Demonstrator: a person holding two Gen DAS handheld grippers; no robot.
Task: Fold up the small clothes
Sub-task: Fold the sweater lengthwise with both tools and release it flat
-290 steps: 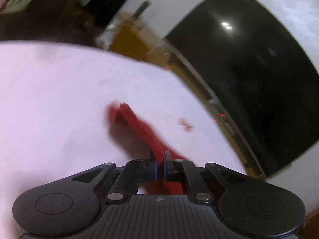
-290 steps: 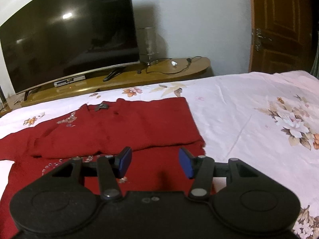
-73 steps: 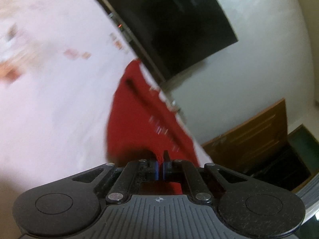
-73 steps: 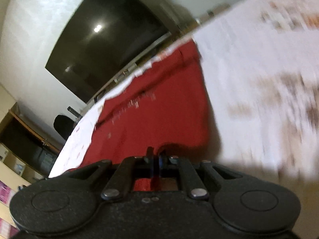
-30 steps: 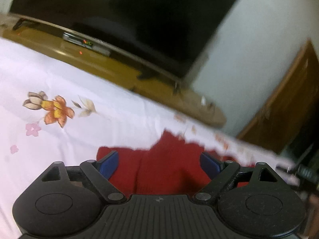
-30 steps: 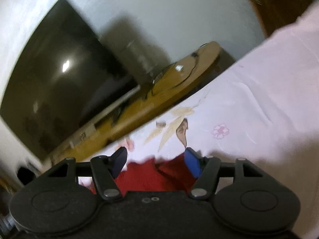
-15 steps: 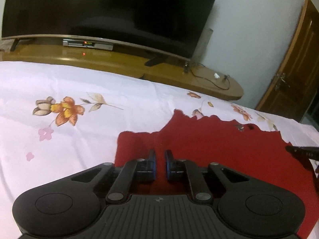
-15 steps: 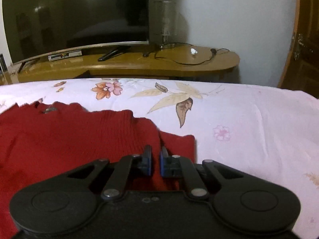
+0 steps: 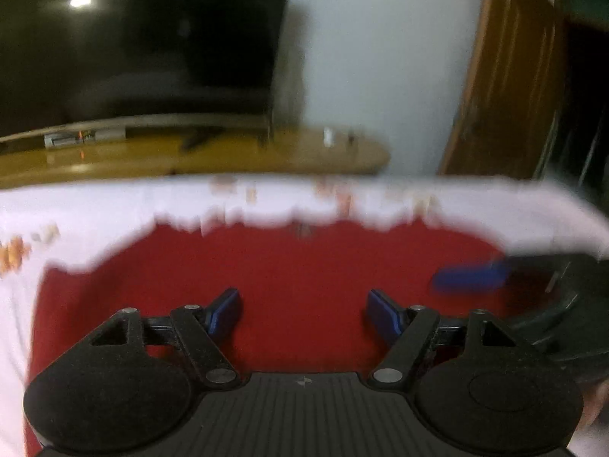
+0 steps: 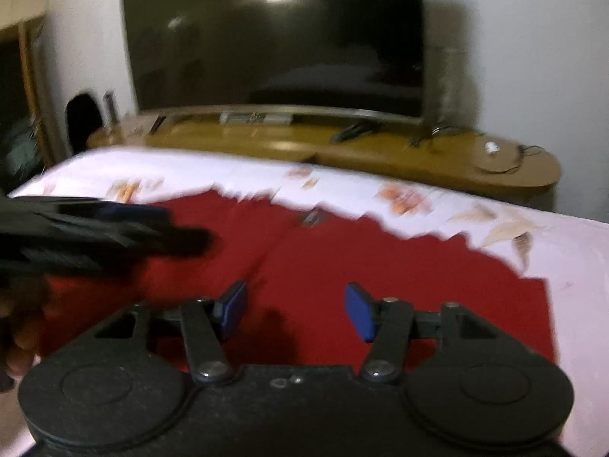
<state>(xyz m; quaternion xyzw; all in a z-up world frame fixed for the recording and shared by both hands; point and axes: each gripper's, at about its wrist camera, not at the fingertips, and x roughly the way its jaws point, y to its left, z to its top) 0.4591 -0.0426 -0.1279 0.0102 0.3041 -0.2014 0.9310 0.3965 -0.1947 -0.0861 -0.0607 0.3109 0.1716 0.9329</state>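
A dark red knit garment (image 9: 297, 266) lies folded flat on the white floral bedsheet (image 9: 114, 205); it also shows in the right wrist view (image 10: 361, 262). My left gripper (image 9: 304, 310) is open and empty, just above the garment's near part. My right gripper (image 10: 295, 310) is open and empty, above the garment's right half. The right gripper's blue pad shows blurred at the right of the left wrist view (image 9: 470, 278). The left gripper crosses the left of the right wrist view (image 10: 102, 232). Both views are motion-blurred.
A large dark TV (image 10: 278, 42) stands on a long wooden console (image 10: 342, 148) beyond the bed's far edge. A wooden door (image 9: 506, 76) is at the right. A black chair (image 10: 82, 114) stands at the far left. The sheet (image 10: 586, 266) spreads right of the garment.
Both grippers were shut low over the garment half a second ago and are now open and empty. Both have pulled back and up, and the views have swung toward each other.
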